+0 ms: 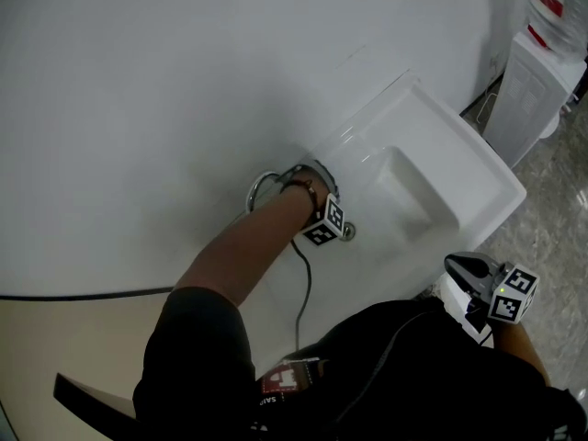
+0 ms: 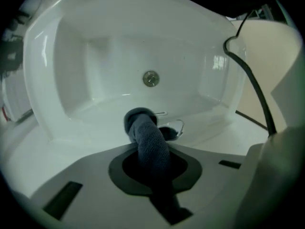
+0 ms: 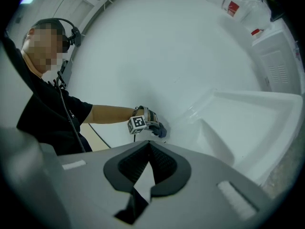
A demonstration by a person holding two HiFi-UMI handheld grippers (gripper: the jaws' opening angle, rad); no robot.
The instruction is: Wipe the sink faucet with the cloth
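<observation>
My left gripper (image 2: 151,165) is shut on a dark grey-blue cloth (image 2: 147,140). The cloth's bunched end (image 2: 138,119) presses against the chrome faucet (image 2: 175,129) at the near rim of the white sink (image 2: 62,61). The head view shows the left gripper (image 1: 323,220) at the sink's (image 1: 478,168) back edge, with a bit of chrome (image 1: 348,232) beside it. From the right gripper view the cloth (image 3: 160,130) sticks out past the marker cube. My right gripper (image 3: 148,163) is shut and empty, and is held away from the sink at the lower right (image 1: 478,278).
A drain (image 2: 151,78) sits in the middle of the basin. A black cable (image 2: 248,75) runs from the left gripper across the sink's side. A white water dispenser (image 1: 533,72) stands on the floor past the sink. A white wall lies behind the sink.
</observation>
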